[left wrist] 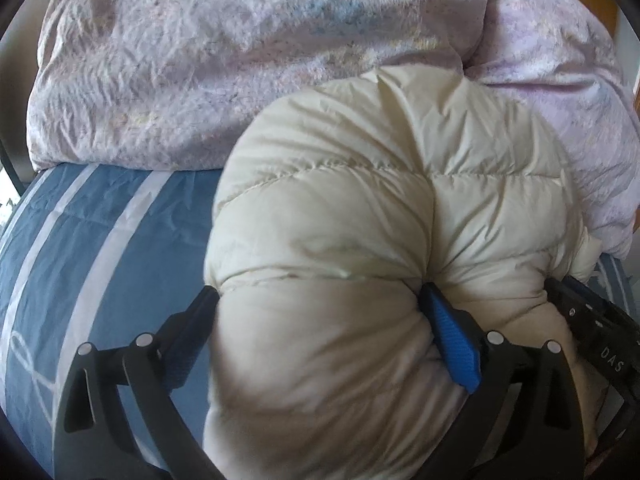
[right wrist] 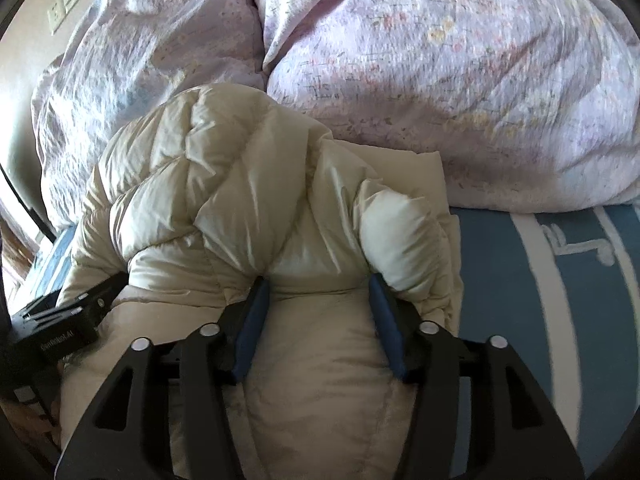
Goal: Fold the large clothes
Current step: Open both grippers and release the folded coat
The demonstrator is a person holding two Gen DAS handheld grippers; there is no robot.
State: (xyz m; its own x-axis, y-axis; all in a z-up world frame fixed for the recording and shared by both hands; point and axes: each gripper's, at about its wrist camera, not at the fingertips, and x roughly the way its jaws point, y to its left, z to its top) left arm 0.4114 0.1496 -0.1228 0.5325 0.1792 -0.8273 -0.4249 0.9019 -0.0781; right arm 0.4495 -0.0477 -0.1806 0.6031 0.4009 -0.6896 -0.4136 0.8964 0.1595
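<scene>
Bulging between the fingers of the left gripper [left wrist: 318,300], a thick fold of the cream down jacket [left wrist: 360,200] was clamped, its bulk lying ahead and to the right on the blue striped bedsheet [left wrist: 100,240], toward the other tool seen at the right edge. From the right wrist, the right gripper [right wrist: 318,284] was likewise closed on a padded fold, the jacket extending ahead and leftward against the lilac floral duvet [right wrist: 460,80]. Both tools were judged equally near, side by side along one edge.
</scene>
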